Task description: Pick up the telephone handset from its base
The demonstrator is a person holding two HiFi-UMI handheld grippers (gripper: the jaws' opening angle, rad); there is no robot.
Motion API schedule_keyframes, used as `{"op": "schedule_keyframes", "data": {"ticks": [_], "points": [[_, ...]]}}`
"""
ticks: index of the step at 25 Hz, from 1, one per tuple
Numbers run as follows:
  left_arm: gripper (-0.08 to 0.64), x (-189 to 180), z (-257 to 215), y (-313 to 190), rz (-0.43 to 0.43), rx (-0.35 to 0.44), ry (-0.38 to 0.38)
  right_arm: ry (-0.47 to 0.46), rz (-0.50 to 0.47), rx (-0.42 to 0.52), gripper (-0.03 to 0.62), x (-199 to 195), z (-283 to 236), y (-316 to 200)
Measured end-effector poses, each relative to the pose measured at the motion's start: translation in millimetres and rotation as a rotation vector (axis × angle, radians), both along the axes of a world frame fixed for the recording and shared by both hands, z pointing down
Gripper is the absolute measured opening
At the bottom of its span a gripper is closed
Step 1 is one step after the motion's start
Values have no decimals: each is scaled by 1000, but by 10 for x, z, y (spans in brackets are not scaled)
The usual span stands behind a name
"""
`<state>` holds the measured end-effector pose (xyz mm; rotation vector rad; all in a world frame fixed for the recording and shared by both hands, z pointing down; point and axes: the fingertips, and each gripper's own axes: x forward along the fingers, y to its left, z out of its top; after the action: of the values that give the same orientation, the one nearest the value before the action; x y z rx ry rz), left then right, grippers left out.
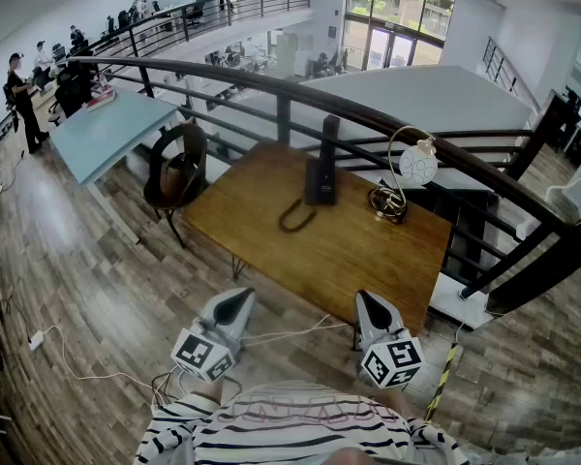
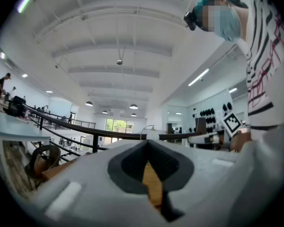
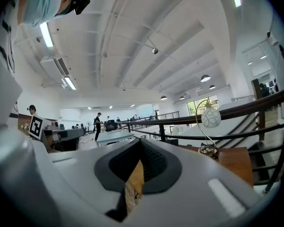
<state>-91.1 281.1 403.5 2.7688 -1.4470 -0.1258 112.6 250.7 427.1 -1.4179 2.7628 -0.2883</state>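
Above centre of the head view, the telephone handset [image 1: 327, 143] stands upright in its base [image 1: 319, 194] on the table [image 1: 368, 255], well ahead of the left gripper [image 1: 234, 303] and right gripper [image 1: 370, 303]; both have jaws together and empty, and the right looks nearer

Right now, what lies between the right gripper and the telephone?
In the head view, only bare table separates the right gripper from the telephone; the lamp stands off to the side.
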Motion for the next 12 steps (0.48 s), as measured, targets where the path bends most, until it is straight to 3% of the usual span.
{"op": "schedule_keyframes", "data": {"ticks": [9, 12], "points": [[3, 385, 154, -183, -14, 7, 16, -18, -52, 22, 3, 228, 86, -207], [5, 508, 246, -242, -29, -12, 14, 4, -75, 32, 62, 280, 122, -264]]}}
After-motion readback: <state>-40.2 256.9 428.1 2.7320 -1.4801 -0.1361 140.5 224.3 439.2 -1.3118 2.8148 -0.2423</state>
